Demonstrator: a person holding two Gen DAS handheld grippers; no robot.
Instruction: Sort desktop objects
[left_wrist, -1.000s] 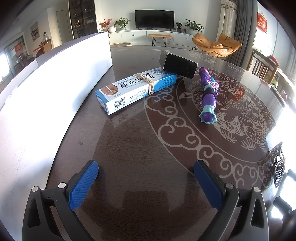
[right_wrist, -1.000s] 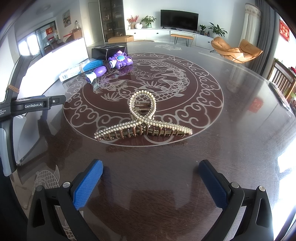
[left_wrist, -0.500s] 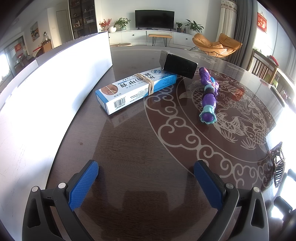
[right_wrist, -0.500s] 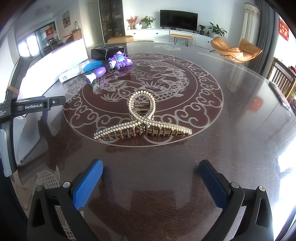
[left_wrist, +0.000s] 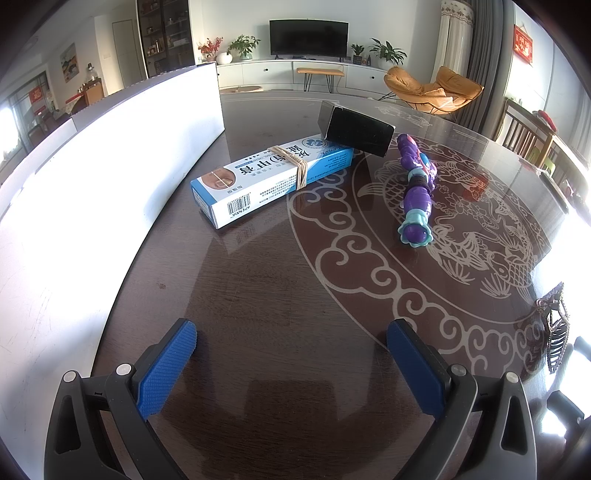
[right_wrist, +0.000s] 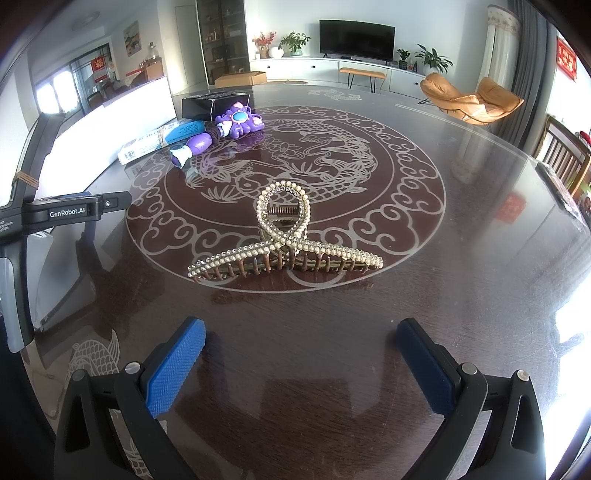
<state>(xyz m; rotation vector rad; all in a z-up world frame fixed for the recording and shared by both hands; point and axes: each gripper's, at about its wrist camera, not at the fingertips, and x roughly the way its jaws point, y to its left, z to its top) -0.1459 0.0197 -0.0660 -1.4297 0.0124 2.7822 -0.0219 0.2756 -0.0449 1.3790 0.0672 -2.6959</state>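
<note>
Both tools are level above the table (right_wrist: 480, 229), fingers spread apart, holding nothing. Right tool (right_wrist: 301, 341): pearl-studded hair claw (right_wrist: 284, 236) directly ahead. Left tool (left_wrist: 291, 345): blue-white carton (left_wrist: 273, 177) farther ahead.

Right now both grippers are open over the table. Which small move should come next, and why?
Probably ease the right gripper forward and down toward the pearl hair clip. Its jaws are open and empty, and the clip lies straight ahead between the two fingers, alone on the table. The left gripper faces the blue-and-white box and purple toy, both farther off.
</note>
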